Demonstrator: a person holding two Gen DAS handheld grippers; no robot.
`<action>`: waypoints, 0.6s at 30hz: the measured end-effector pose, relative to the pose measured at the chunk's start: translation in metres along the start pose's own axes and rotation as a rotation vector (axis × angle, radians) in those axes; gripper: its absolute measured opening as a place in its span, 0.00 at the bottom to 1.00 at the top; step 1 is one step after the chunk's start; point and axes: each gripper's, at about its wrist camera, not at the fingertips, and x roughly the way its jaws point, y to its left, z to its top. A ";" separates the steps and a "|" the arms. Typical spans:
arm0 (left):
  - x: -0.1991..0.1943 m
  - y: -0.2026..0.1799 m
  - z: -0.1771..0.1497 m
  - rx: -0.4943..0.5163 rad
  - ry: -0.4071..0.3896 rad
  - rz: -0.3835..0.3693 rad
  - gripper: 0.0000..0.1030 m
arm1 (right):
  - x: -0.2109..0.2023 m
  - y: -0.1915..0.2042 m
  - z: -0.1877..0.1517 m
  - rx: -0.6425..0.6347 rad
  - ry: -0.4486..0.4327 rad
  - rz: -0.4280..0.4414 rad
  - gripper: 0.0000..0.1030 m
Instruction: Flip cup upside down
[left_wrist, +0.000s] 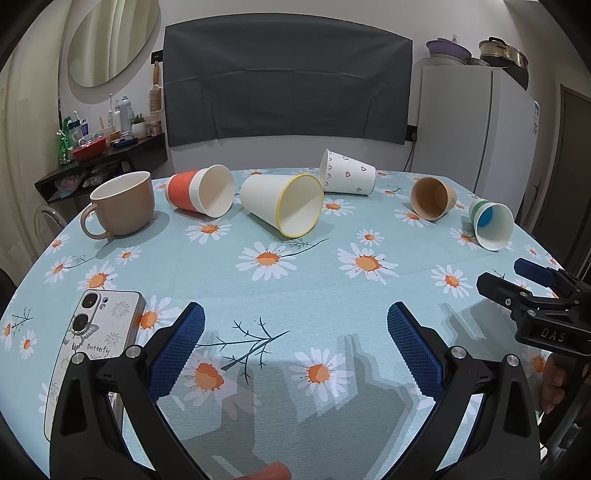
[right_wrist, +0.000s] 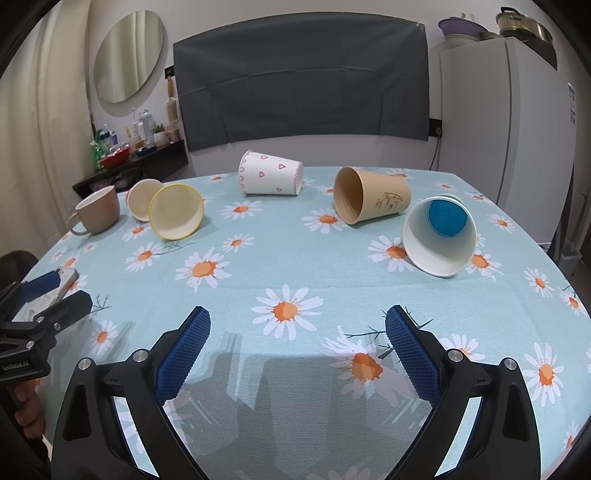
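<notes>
Several paper cups lie on their sides on the daisy tablecloth: an orange-banded cup (left_wrist: 201, 194), a yellow-rimmed white cup (left_wrist: 284, 205) (right_wrist: 176, 211), a heart-print cup (left_wrist: 347, 172) (right_wrist: 269, 173), a brown cup (left_wrist: 432, 198) (right_wrist: 369, 199) and a green-banded cup with a blue bottom (left_wrist: 493, 223) (right_wrist: 439, 236). A beige mug (left_wrist: 123, 203) (right_wrist: 98, 209) stands upright at the left. My left gripper (left_wrist: 295, 328) is open and empty above the near table. My right gripper (right_wrist: 297, 328) is open and empty, short of the blue-bottomed cup.
A phone in a white butterfly case (left_wrist: 92, 343) lies by the left gripper's left finger. The right gripper shows at the right edge of the left wrist view (left_wrist: 532, 295). A shelf with bottles (left_wrist: 103, 144) and a white fridge (left_wrist: 476, 122) stand behind the table.
</notes>
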 end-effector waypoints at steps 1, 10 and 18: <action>0.000 0.000 0.000 0.000 0.000 -0.002 0.94 | 0.000 0.000 -0.001 0.000 0.000 -0.001 0.89; 0.000 0.000 0.001 0.000 0.001 -0.002 0.94 | 0.000 0.000 -0.001 0.000 0.002 -0.002 0.89; -0.001 -0.003 0.001 0.014 -0.002 0.005 0.94 | 0.001 0.000 -0.002 -0.001 0.004 0.000 0.89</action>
